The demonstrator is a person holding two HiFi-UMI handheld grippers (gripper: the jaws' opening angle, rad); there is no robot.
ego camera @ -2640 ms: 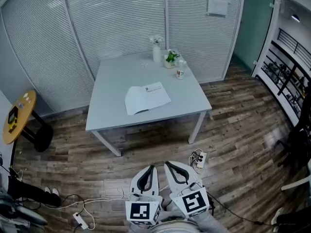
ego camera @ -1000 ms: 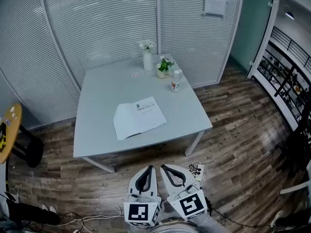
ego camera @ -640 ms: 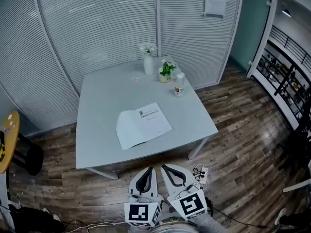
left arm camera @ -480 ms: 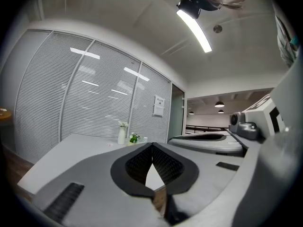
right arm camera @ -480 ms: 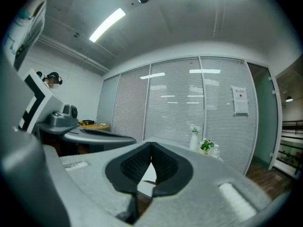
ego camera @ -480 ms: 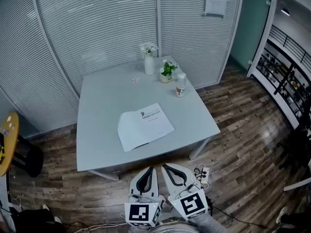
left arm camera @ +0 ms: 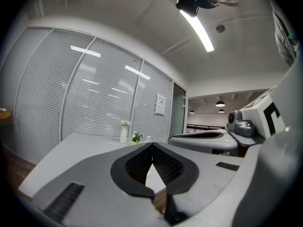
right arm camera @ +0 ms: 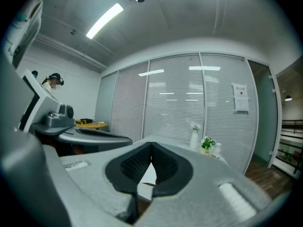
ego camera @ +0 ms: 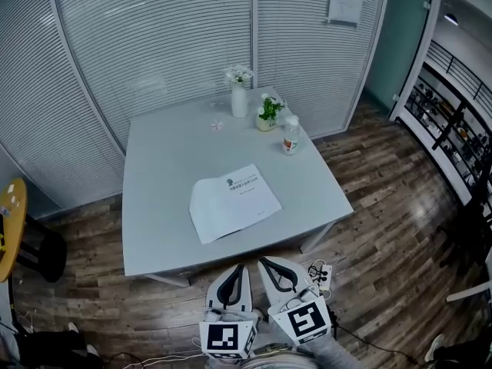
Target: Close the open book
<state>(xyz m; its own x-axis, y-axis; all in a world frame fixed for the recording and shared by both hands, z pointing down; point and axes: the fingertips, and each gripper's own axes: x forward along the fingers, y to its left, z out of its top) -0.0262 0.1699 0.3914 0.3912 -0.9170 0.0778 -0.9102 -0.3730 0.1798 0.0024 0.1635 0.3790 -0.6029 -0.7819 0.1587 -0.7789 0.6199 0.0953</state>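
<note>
An open book [ego camera: 234, 202] with white pages lies flat on the grey table [ego camera: 161, 167], near its front edge. Both grippers hover side by side over the wooden floor just short of that edge, pointing toward the book and touching nothing. My left gripper [ego camera: 240, 268] is shut and empty; in the left gripper view its jaw tips [left arm camera: 152, 144] meet. My right gripper [ego camera: 261, 261] is also shut and empty, its tips closed together in the right gripper view [right arm camera: 151, 144].
At the table's far side stand a white vase with flowers [ego camera: 240, 92], a small potted plant [ego camera: 267, 112] and a bottle [ego camera: 290, 135]. A power strip with cables [ego camera: 317, 271] lies on the floor by the right front leg. A round yellow side table [ego camera: 6, 225] stands at the left.
The table and book have come nearer and sit lower in the head view. Both grippers have advanced toward the table's front edge, still shut and side by side.
</note>
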